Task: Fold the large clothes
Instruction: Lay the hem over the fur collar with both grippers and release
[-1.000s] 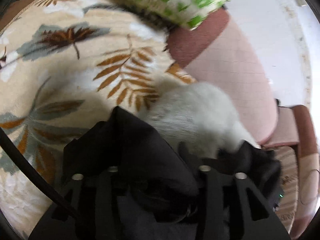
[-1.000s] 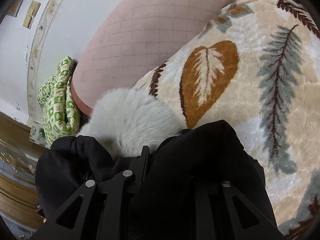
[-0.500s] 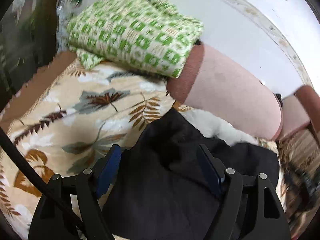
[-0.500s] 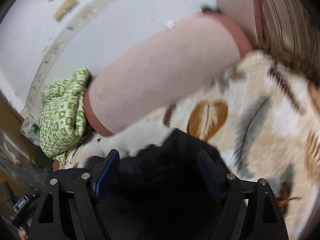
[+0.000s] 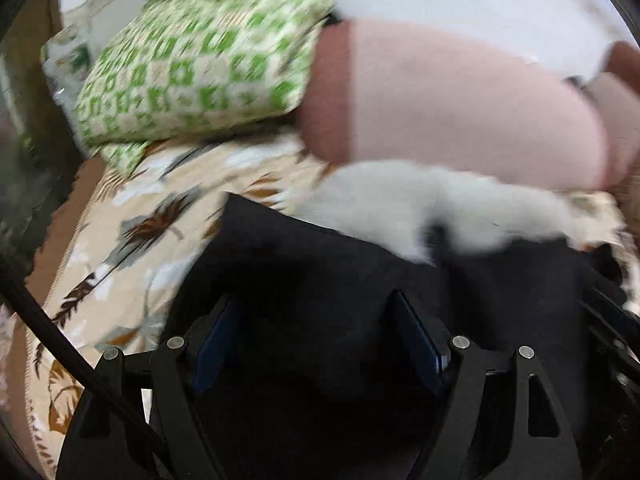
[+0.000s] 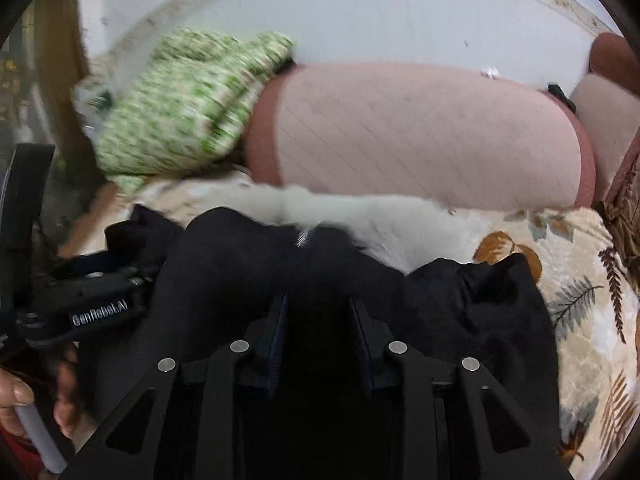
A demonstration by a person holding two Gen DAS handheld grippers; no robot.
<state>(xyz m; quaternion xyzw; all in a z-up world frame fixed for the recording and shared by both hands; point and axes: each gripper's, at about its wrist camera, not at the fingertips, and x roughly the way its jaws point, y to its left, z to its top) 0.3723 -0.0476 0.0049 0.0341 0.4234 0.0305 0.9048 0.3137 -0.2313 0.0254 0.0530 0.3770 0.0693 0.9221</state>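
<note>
The left gripper point(image 5: 316, 344) is hanging over a black garment point(image 5: 320, 272) with its blue pads point(image 5: 418, 340) standing well apart, not pressing on the cloth. The garment, with a white furry trim point(image 5: 420, 204) along its far edge, is lying on a beige blanket with a leaf print point(image 5: 132, 240). Behind it a pink bolster cushion point(image 5: 460, 120) is resting against the white wall point(image 5: 460, 4), and a folded green-and-white checked cloth point(image 5: 200, 64) is lying beside the cushion.

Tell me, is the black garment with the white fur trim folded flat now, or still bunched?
Still bunched. The black garment lies in rumpled mounds on the leaf-print blanket, its fur trim twisted along the pink bolster; no flat fold shows.
</note>
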